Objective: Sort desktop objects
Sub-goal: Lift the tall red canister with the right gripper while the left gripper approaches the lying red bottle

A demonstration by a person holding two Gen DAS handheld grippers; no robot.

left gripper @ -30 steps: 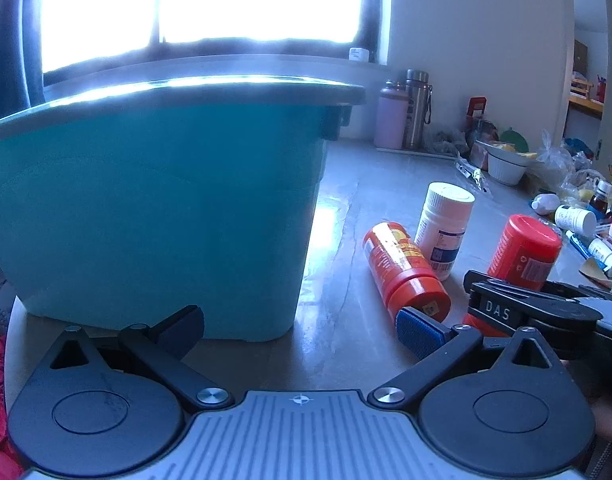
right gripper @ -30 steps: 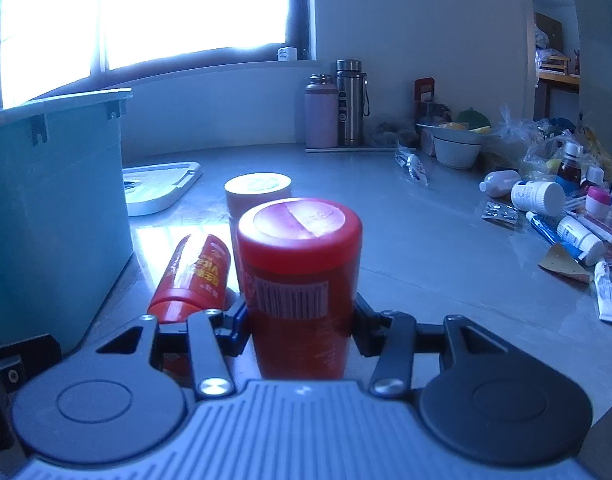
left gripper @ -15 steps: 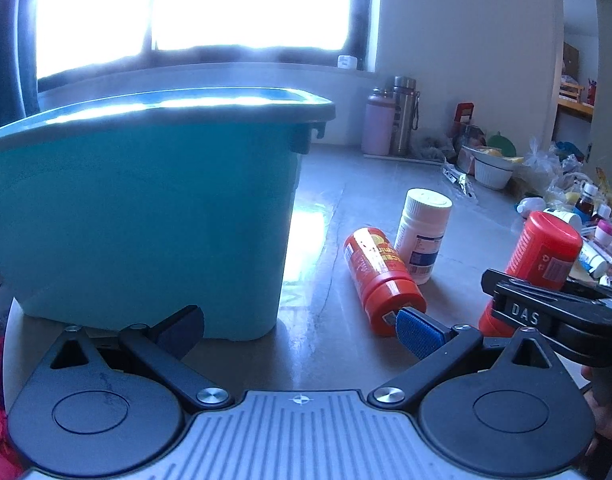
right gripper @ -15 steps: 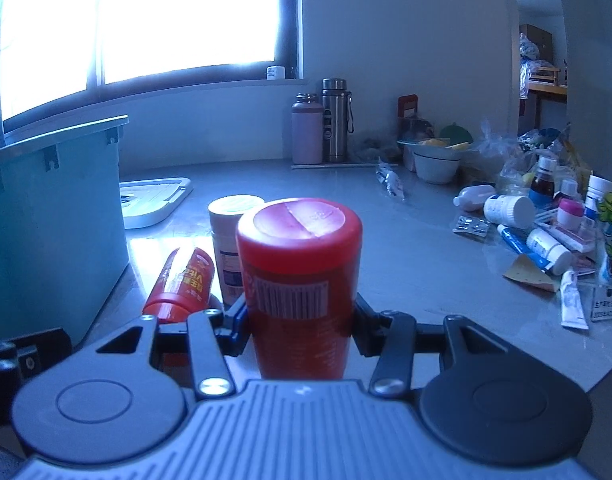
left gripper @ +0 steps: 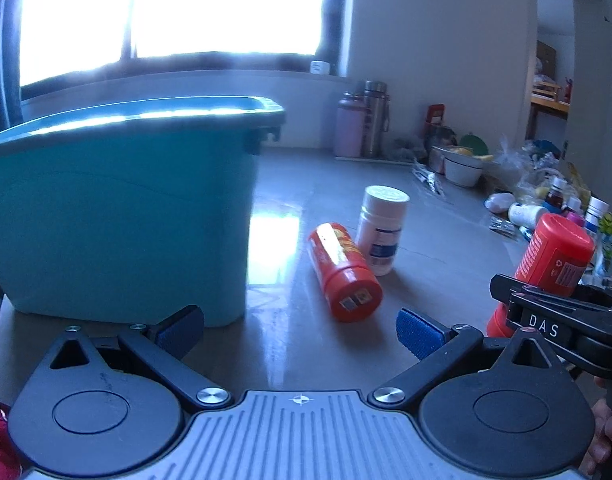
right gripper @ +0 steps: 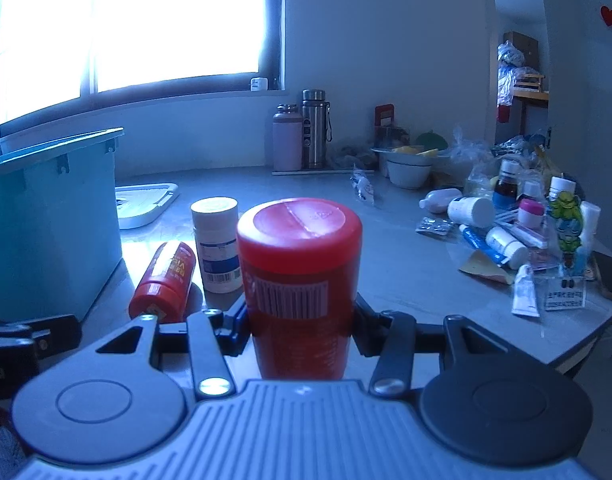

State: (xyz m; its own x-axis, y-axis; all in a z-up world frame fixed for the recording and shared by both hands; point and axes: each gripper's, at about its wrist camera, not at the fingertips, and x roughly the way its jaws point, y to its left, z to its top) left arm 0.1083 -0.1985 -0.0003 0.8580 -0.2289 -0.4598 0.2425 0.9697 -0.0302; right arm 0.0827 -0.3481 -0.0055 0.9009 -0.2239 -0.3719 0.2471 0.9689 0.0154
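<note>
My right gripper [right gripper: 300, 316] is shut on a red canister [right gripper: 300, 280] with a red lid, held upright above the grey table; the same red canister [left gripper: 551, 256] shows at the right of the left wrist view. My left gripper [left gripper: 300, 328] stands open and empty, low over the table's near edge. A second red canister [left gripper: 343, 272] lies on its side ahead of it, touching an upright white pill bottle [left gripper: 381, 234]. The teal bin [left gripper: 122, 208] stands at the left, its inside hidden.
A white bin lid [right gripper: 146, 204] lies flat behind the teal bin [right gripper: 46, 220]. Several bottles, tubes and packets [right gripper: 509, 232] clutter the table's right side. Two flasks [right gripper: 302, 136] and a bowl [right gripper: 407, 166] stand by the far wall. A hand [left gripper: 605, 440] holds the right gripper.
Both grippers have risen and drawn back from the table. The right one has carried the red canister up with it. The lying canister and white bottle have stayed in place.
</note>
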